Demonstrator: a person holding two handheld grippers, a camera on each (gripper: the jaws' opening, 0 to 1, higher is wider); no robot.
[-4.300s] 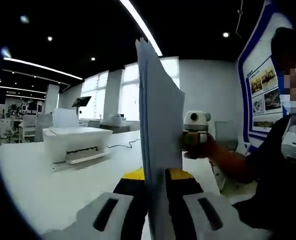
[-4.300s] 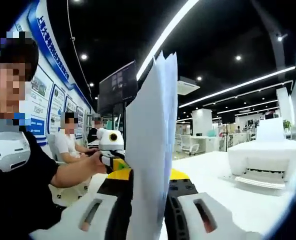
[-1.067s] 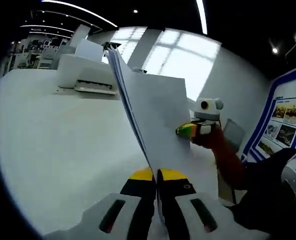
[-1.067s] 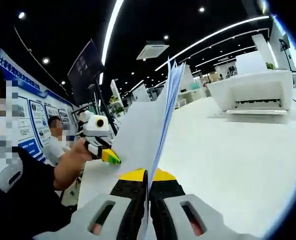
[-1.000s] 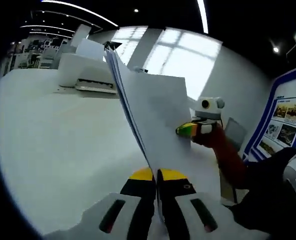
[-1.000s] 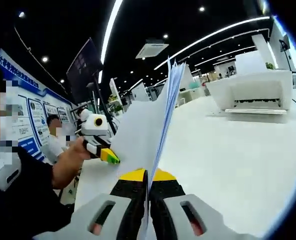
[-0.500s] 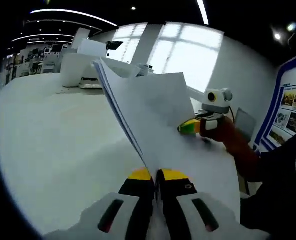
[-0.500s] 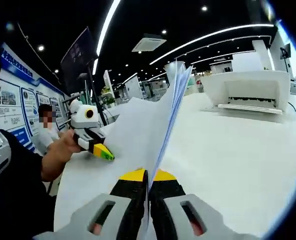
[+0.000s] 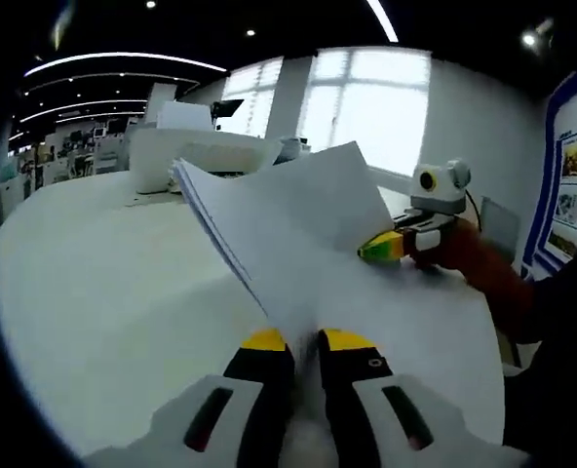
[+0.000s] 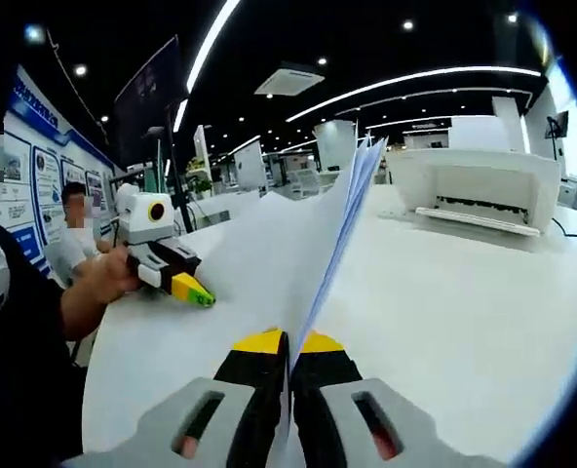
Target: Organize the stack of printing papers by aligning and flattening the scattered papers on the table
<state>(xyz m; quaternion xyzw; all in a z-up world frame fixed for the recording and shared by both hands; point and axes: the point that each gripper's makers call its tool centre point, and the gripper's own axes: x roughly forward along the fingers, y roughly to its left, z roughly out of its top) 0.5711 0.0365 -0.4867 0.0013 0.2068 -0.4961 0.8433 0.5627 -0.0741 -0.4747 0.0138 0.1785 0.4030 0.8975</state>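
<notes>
Fanning at its free edges, a thin stack of white papers (image 9: 298, 234) leans over the smooth white table (image 9: 94, 322). Left gripper (image 9: 304, 343) and right gripper (image 10: 288, 343) each pinch it tight. Boxy white printer (image 10: 479, 185) behind.

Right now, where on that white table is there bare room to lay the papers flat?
The table lies bare between the paper stack and the printer, and the left gripper view shows another bare stretch beside the stack. It is crowded where the left gripper and right gripper meet the sheets.

White papers (image 9: 298, 234), white table (image 10: 444, 322), white printer (image 10: 474, 185), yellow-tipped black fingers (image 10: 264, 366).
</notes>
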